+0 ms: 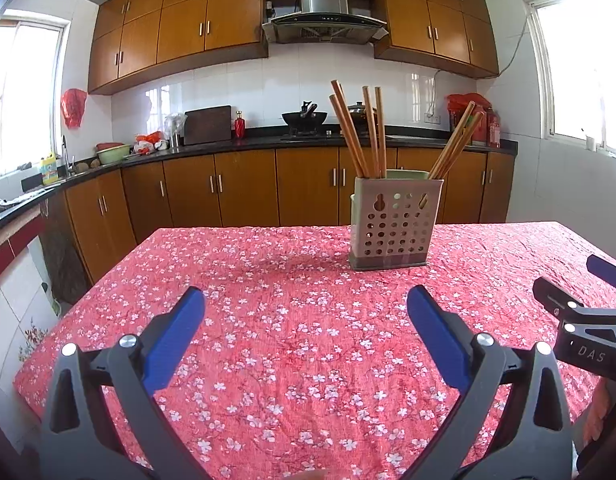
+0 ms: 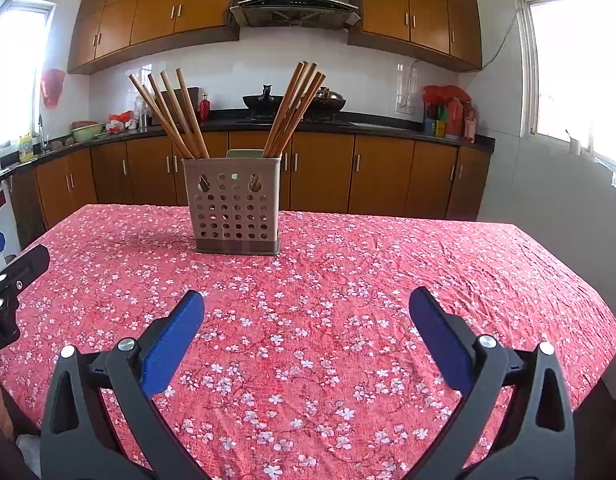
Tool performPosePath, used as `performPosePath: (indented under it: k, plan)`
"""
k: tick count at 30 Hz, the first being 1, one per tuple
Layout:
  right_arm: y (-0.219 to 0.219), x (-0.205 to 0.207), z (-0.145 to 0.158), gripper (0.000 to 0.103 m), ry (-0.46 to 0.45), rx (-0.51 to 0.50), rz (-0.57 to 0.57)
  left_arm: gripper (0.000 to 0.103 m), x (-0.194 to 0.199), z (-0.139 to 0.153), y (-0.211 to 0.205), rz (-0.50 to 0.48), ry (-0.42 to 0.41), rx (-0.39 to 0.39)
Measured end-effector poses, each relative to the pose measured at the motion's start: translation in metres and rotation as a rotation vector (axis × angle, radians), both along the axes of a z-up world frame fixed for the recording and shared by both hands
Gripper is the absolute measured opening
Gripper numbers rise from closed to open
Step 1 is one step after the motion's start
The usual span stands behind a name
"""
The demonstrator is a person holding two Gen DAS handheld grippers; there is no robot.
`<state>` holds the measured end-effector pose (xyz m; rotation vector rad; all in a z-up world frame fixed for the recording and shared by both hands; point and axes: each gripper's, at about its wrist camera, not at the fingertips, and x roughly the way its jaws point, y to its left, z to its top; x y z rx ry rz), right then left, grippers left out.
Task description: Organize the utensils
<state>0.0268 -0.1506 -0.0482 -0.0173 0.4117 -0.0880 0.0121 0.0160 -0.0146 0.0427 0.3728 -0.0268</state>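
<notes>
The counter, under a red floral cloth, spreads beneath both claws. Ahead of the right claw, slightly left, stands the perforated holder with chopsticks. The left claw and right claw gape apart, empty.

The holder hides the bottoms of the chopsticks; the right claw is cut off by the picture's edge; the far bottles are too small to read.
</notes>
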Motion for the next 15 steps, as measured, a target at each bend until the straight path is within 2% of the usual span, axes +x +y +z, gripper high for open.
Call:
performPosePath:
  k: [15]
  plan:
    - [-0.0025,-0.0009,0.0017,0.101,-0.006,0.003,-0.008,0.099,0.0050,-0.0035,0.0006,-0.005,0.015,-0.007]
